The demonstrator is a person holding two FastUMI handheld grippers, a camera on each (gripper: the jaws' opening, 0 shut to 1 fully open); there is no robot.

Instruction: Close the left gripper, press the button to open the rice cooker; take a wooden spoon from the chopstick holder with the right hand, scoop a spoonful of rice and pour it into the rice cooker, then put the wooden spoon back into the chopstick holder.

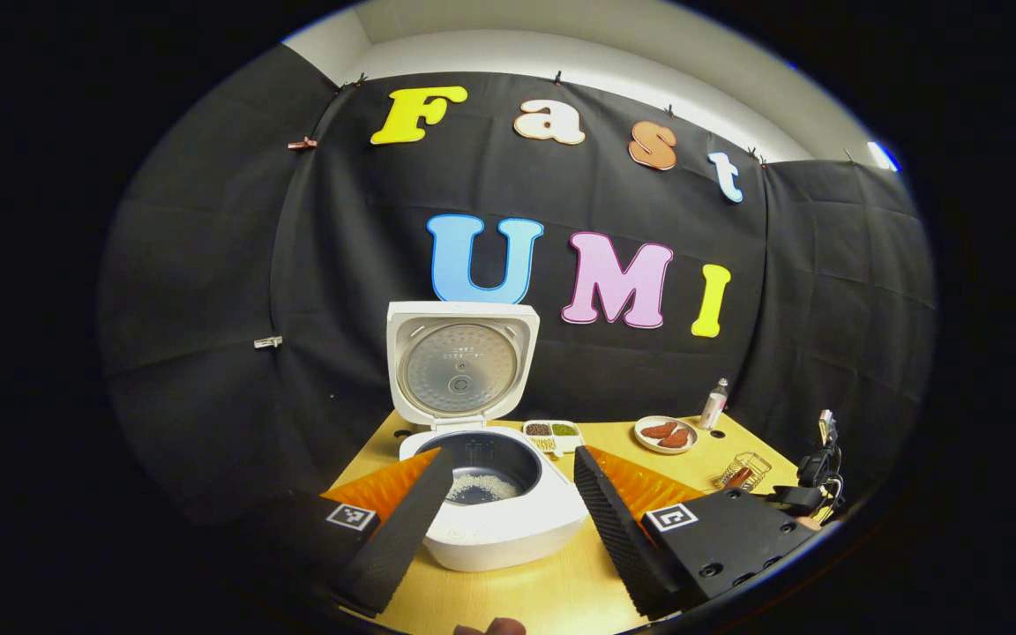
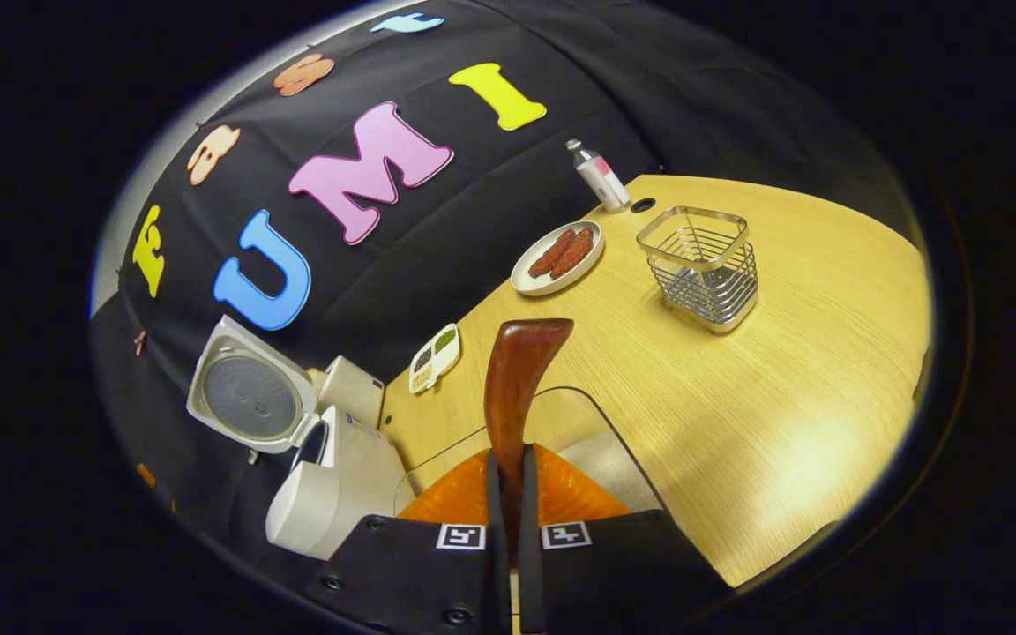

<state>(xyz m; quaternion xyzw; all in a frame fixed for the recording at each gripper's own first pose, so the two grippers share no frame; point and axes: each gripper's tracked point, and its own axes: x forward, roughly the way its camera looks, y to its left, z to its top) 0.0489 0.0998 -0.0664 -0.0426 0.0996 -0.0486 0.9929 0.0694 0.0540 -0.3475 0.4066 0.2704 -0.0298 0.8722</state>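
Returning the wooden spoon (image 2: 521, 375): your right gripper (image 2: 508, 494) pinches it tight, so line up over the chopstick holder (image 2: 702, 265) before letting go; left gripper (image 1: 508, 520) hangs wide open, empty.

Right gripper (image 2: 508, 494) clamped on wooden spoon (image 2: 517, 379), spoon bowl up over wooden table (image 2: 781, 397), wire chopstick holder (image 2: 700, 265) beyond, plate (image 2: 558, 257) and bottle (image 2: 601, 176) near wall, rice cooker (image 2: 323, 476) open at left.

Hidden / cut off:
Brown wooden spoon (image 2: 521, 379) handle buried btwn fingers; white rice cooker (image 2: 332, 494) base cut by view edge; small divided dish (image 1: 552, 432) contents too small.
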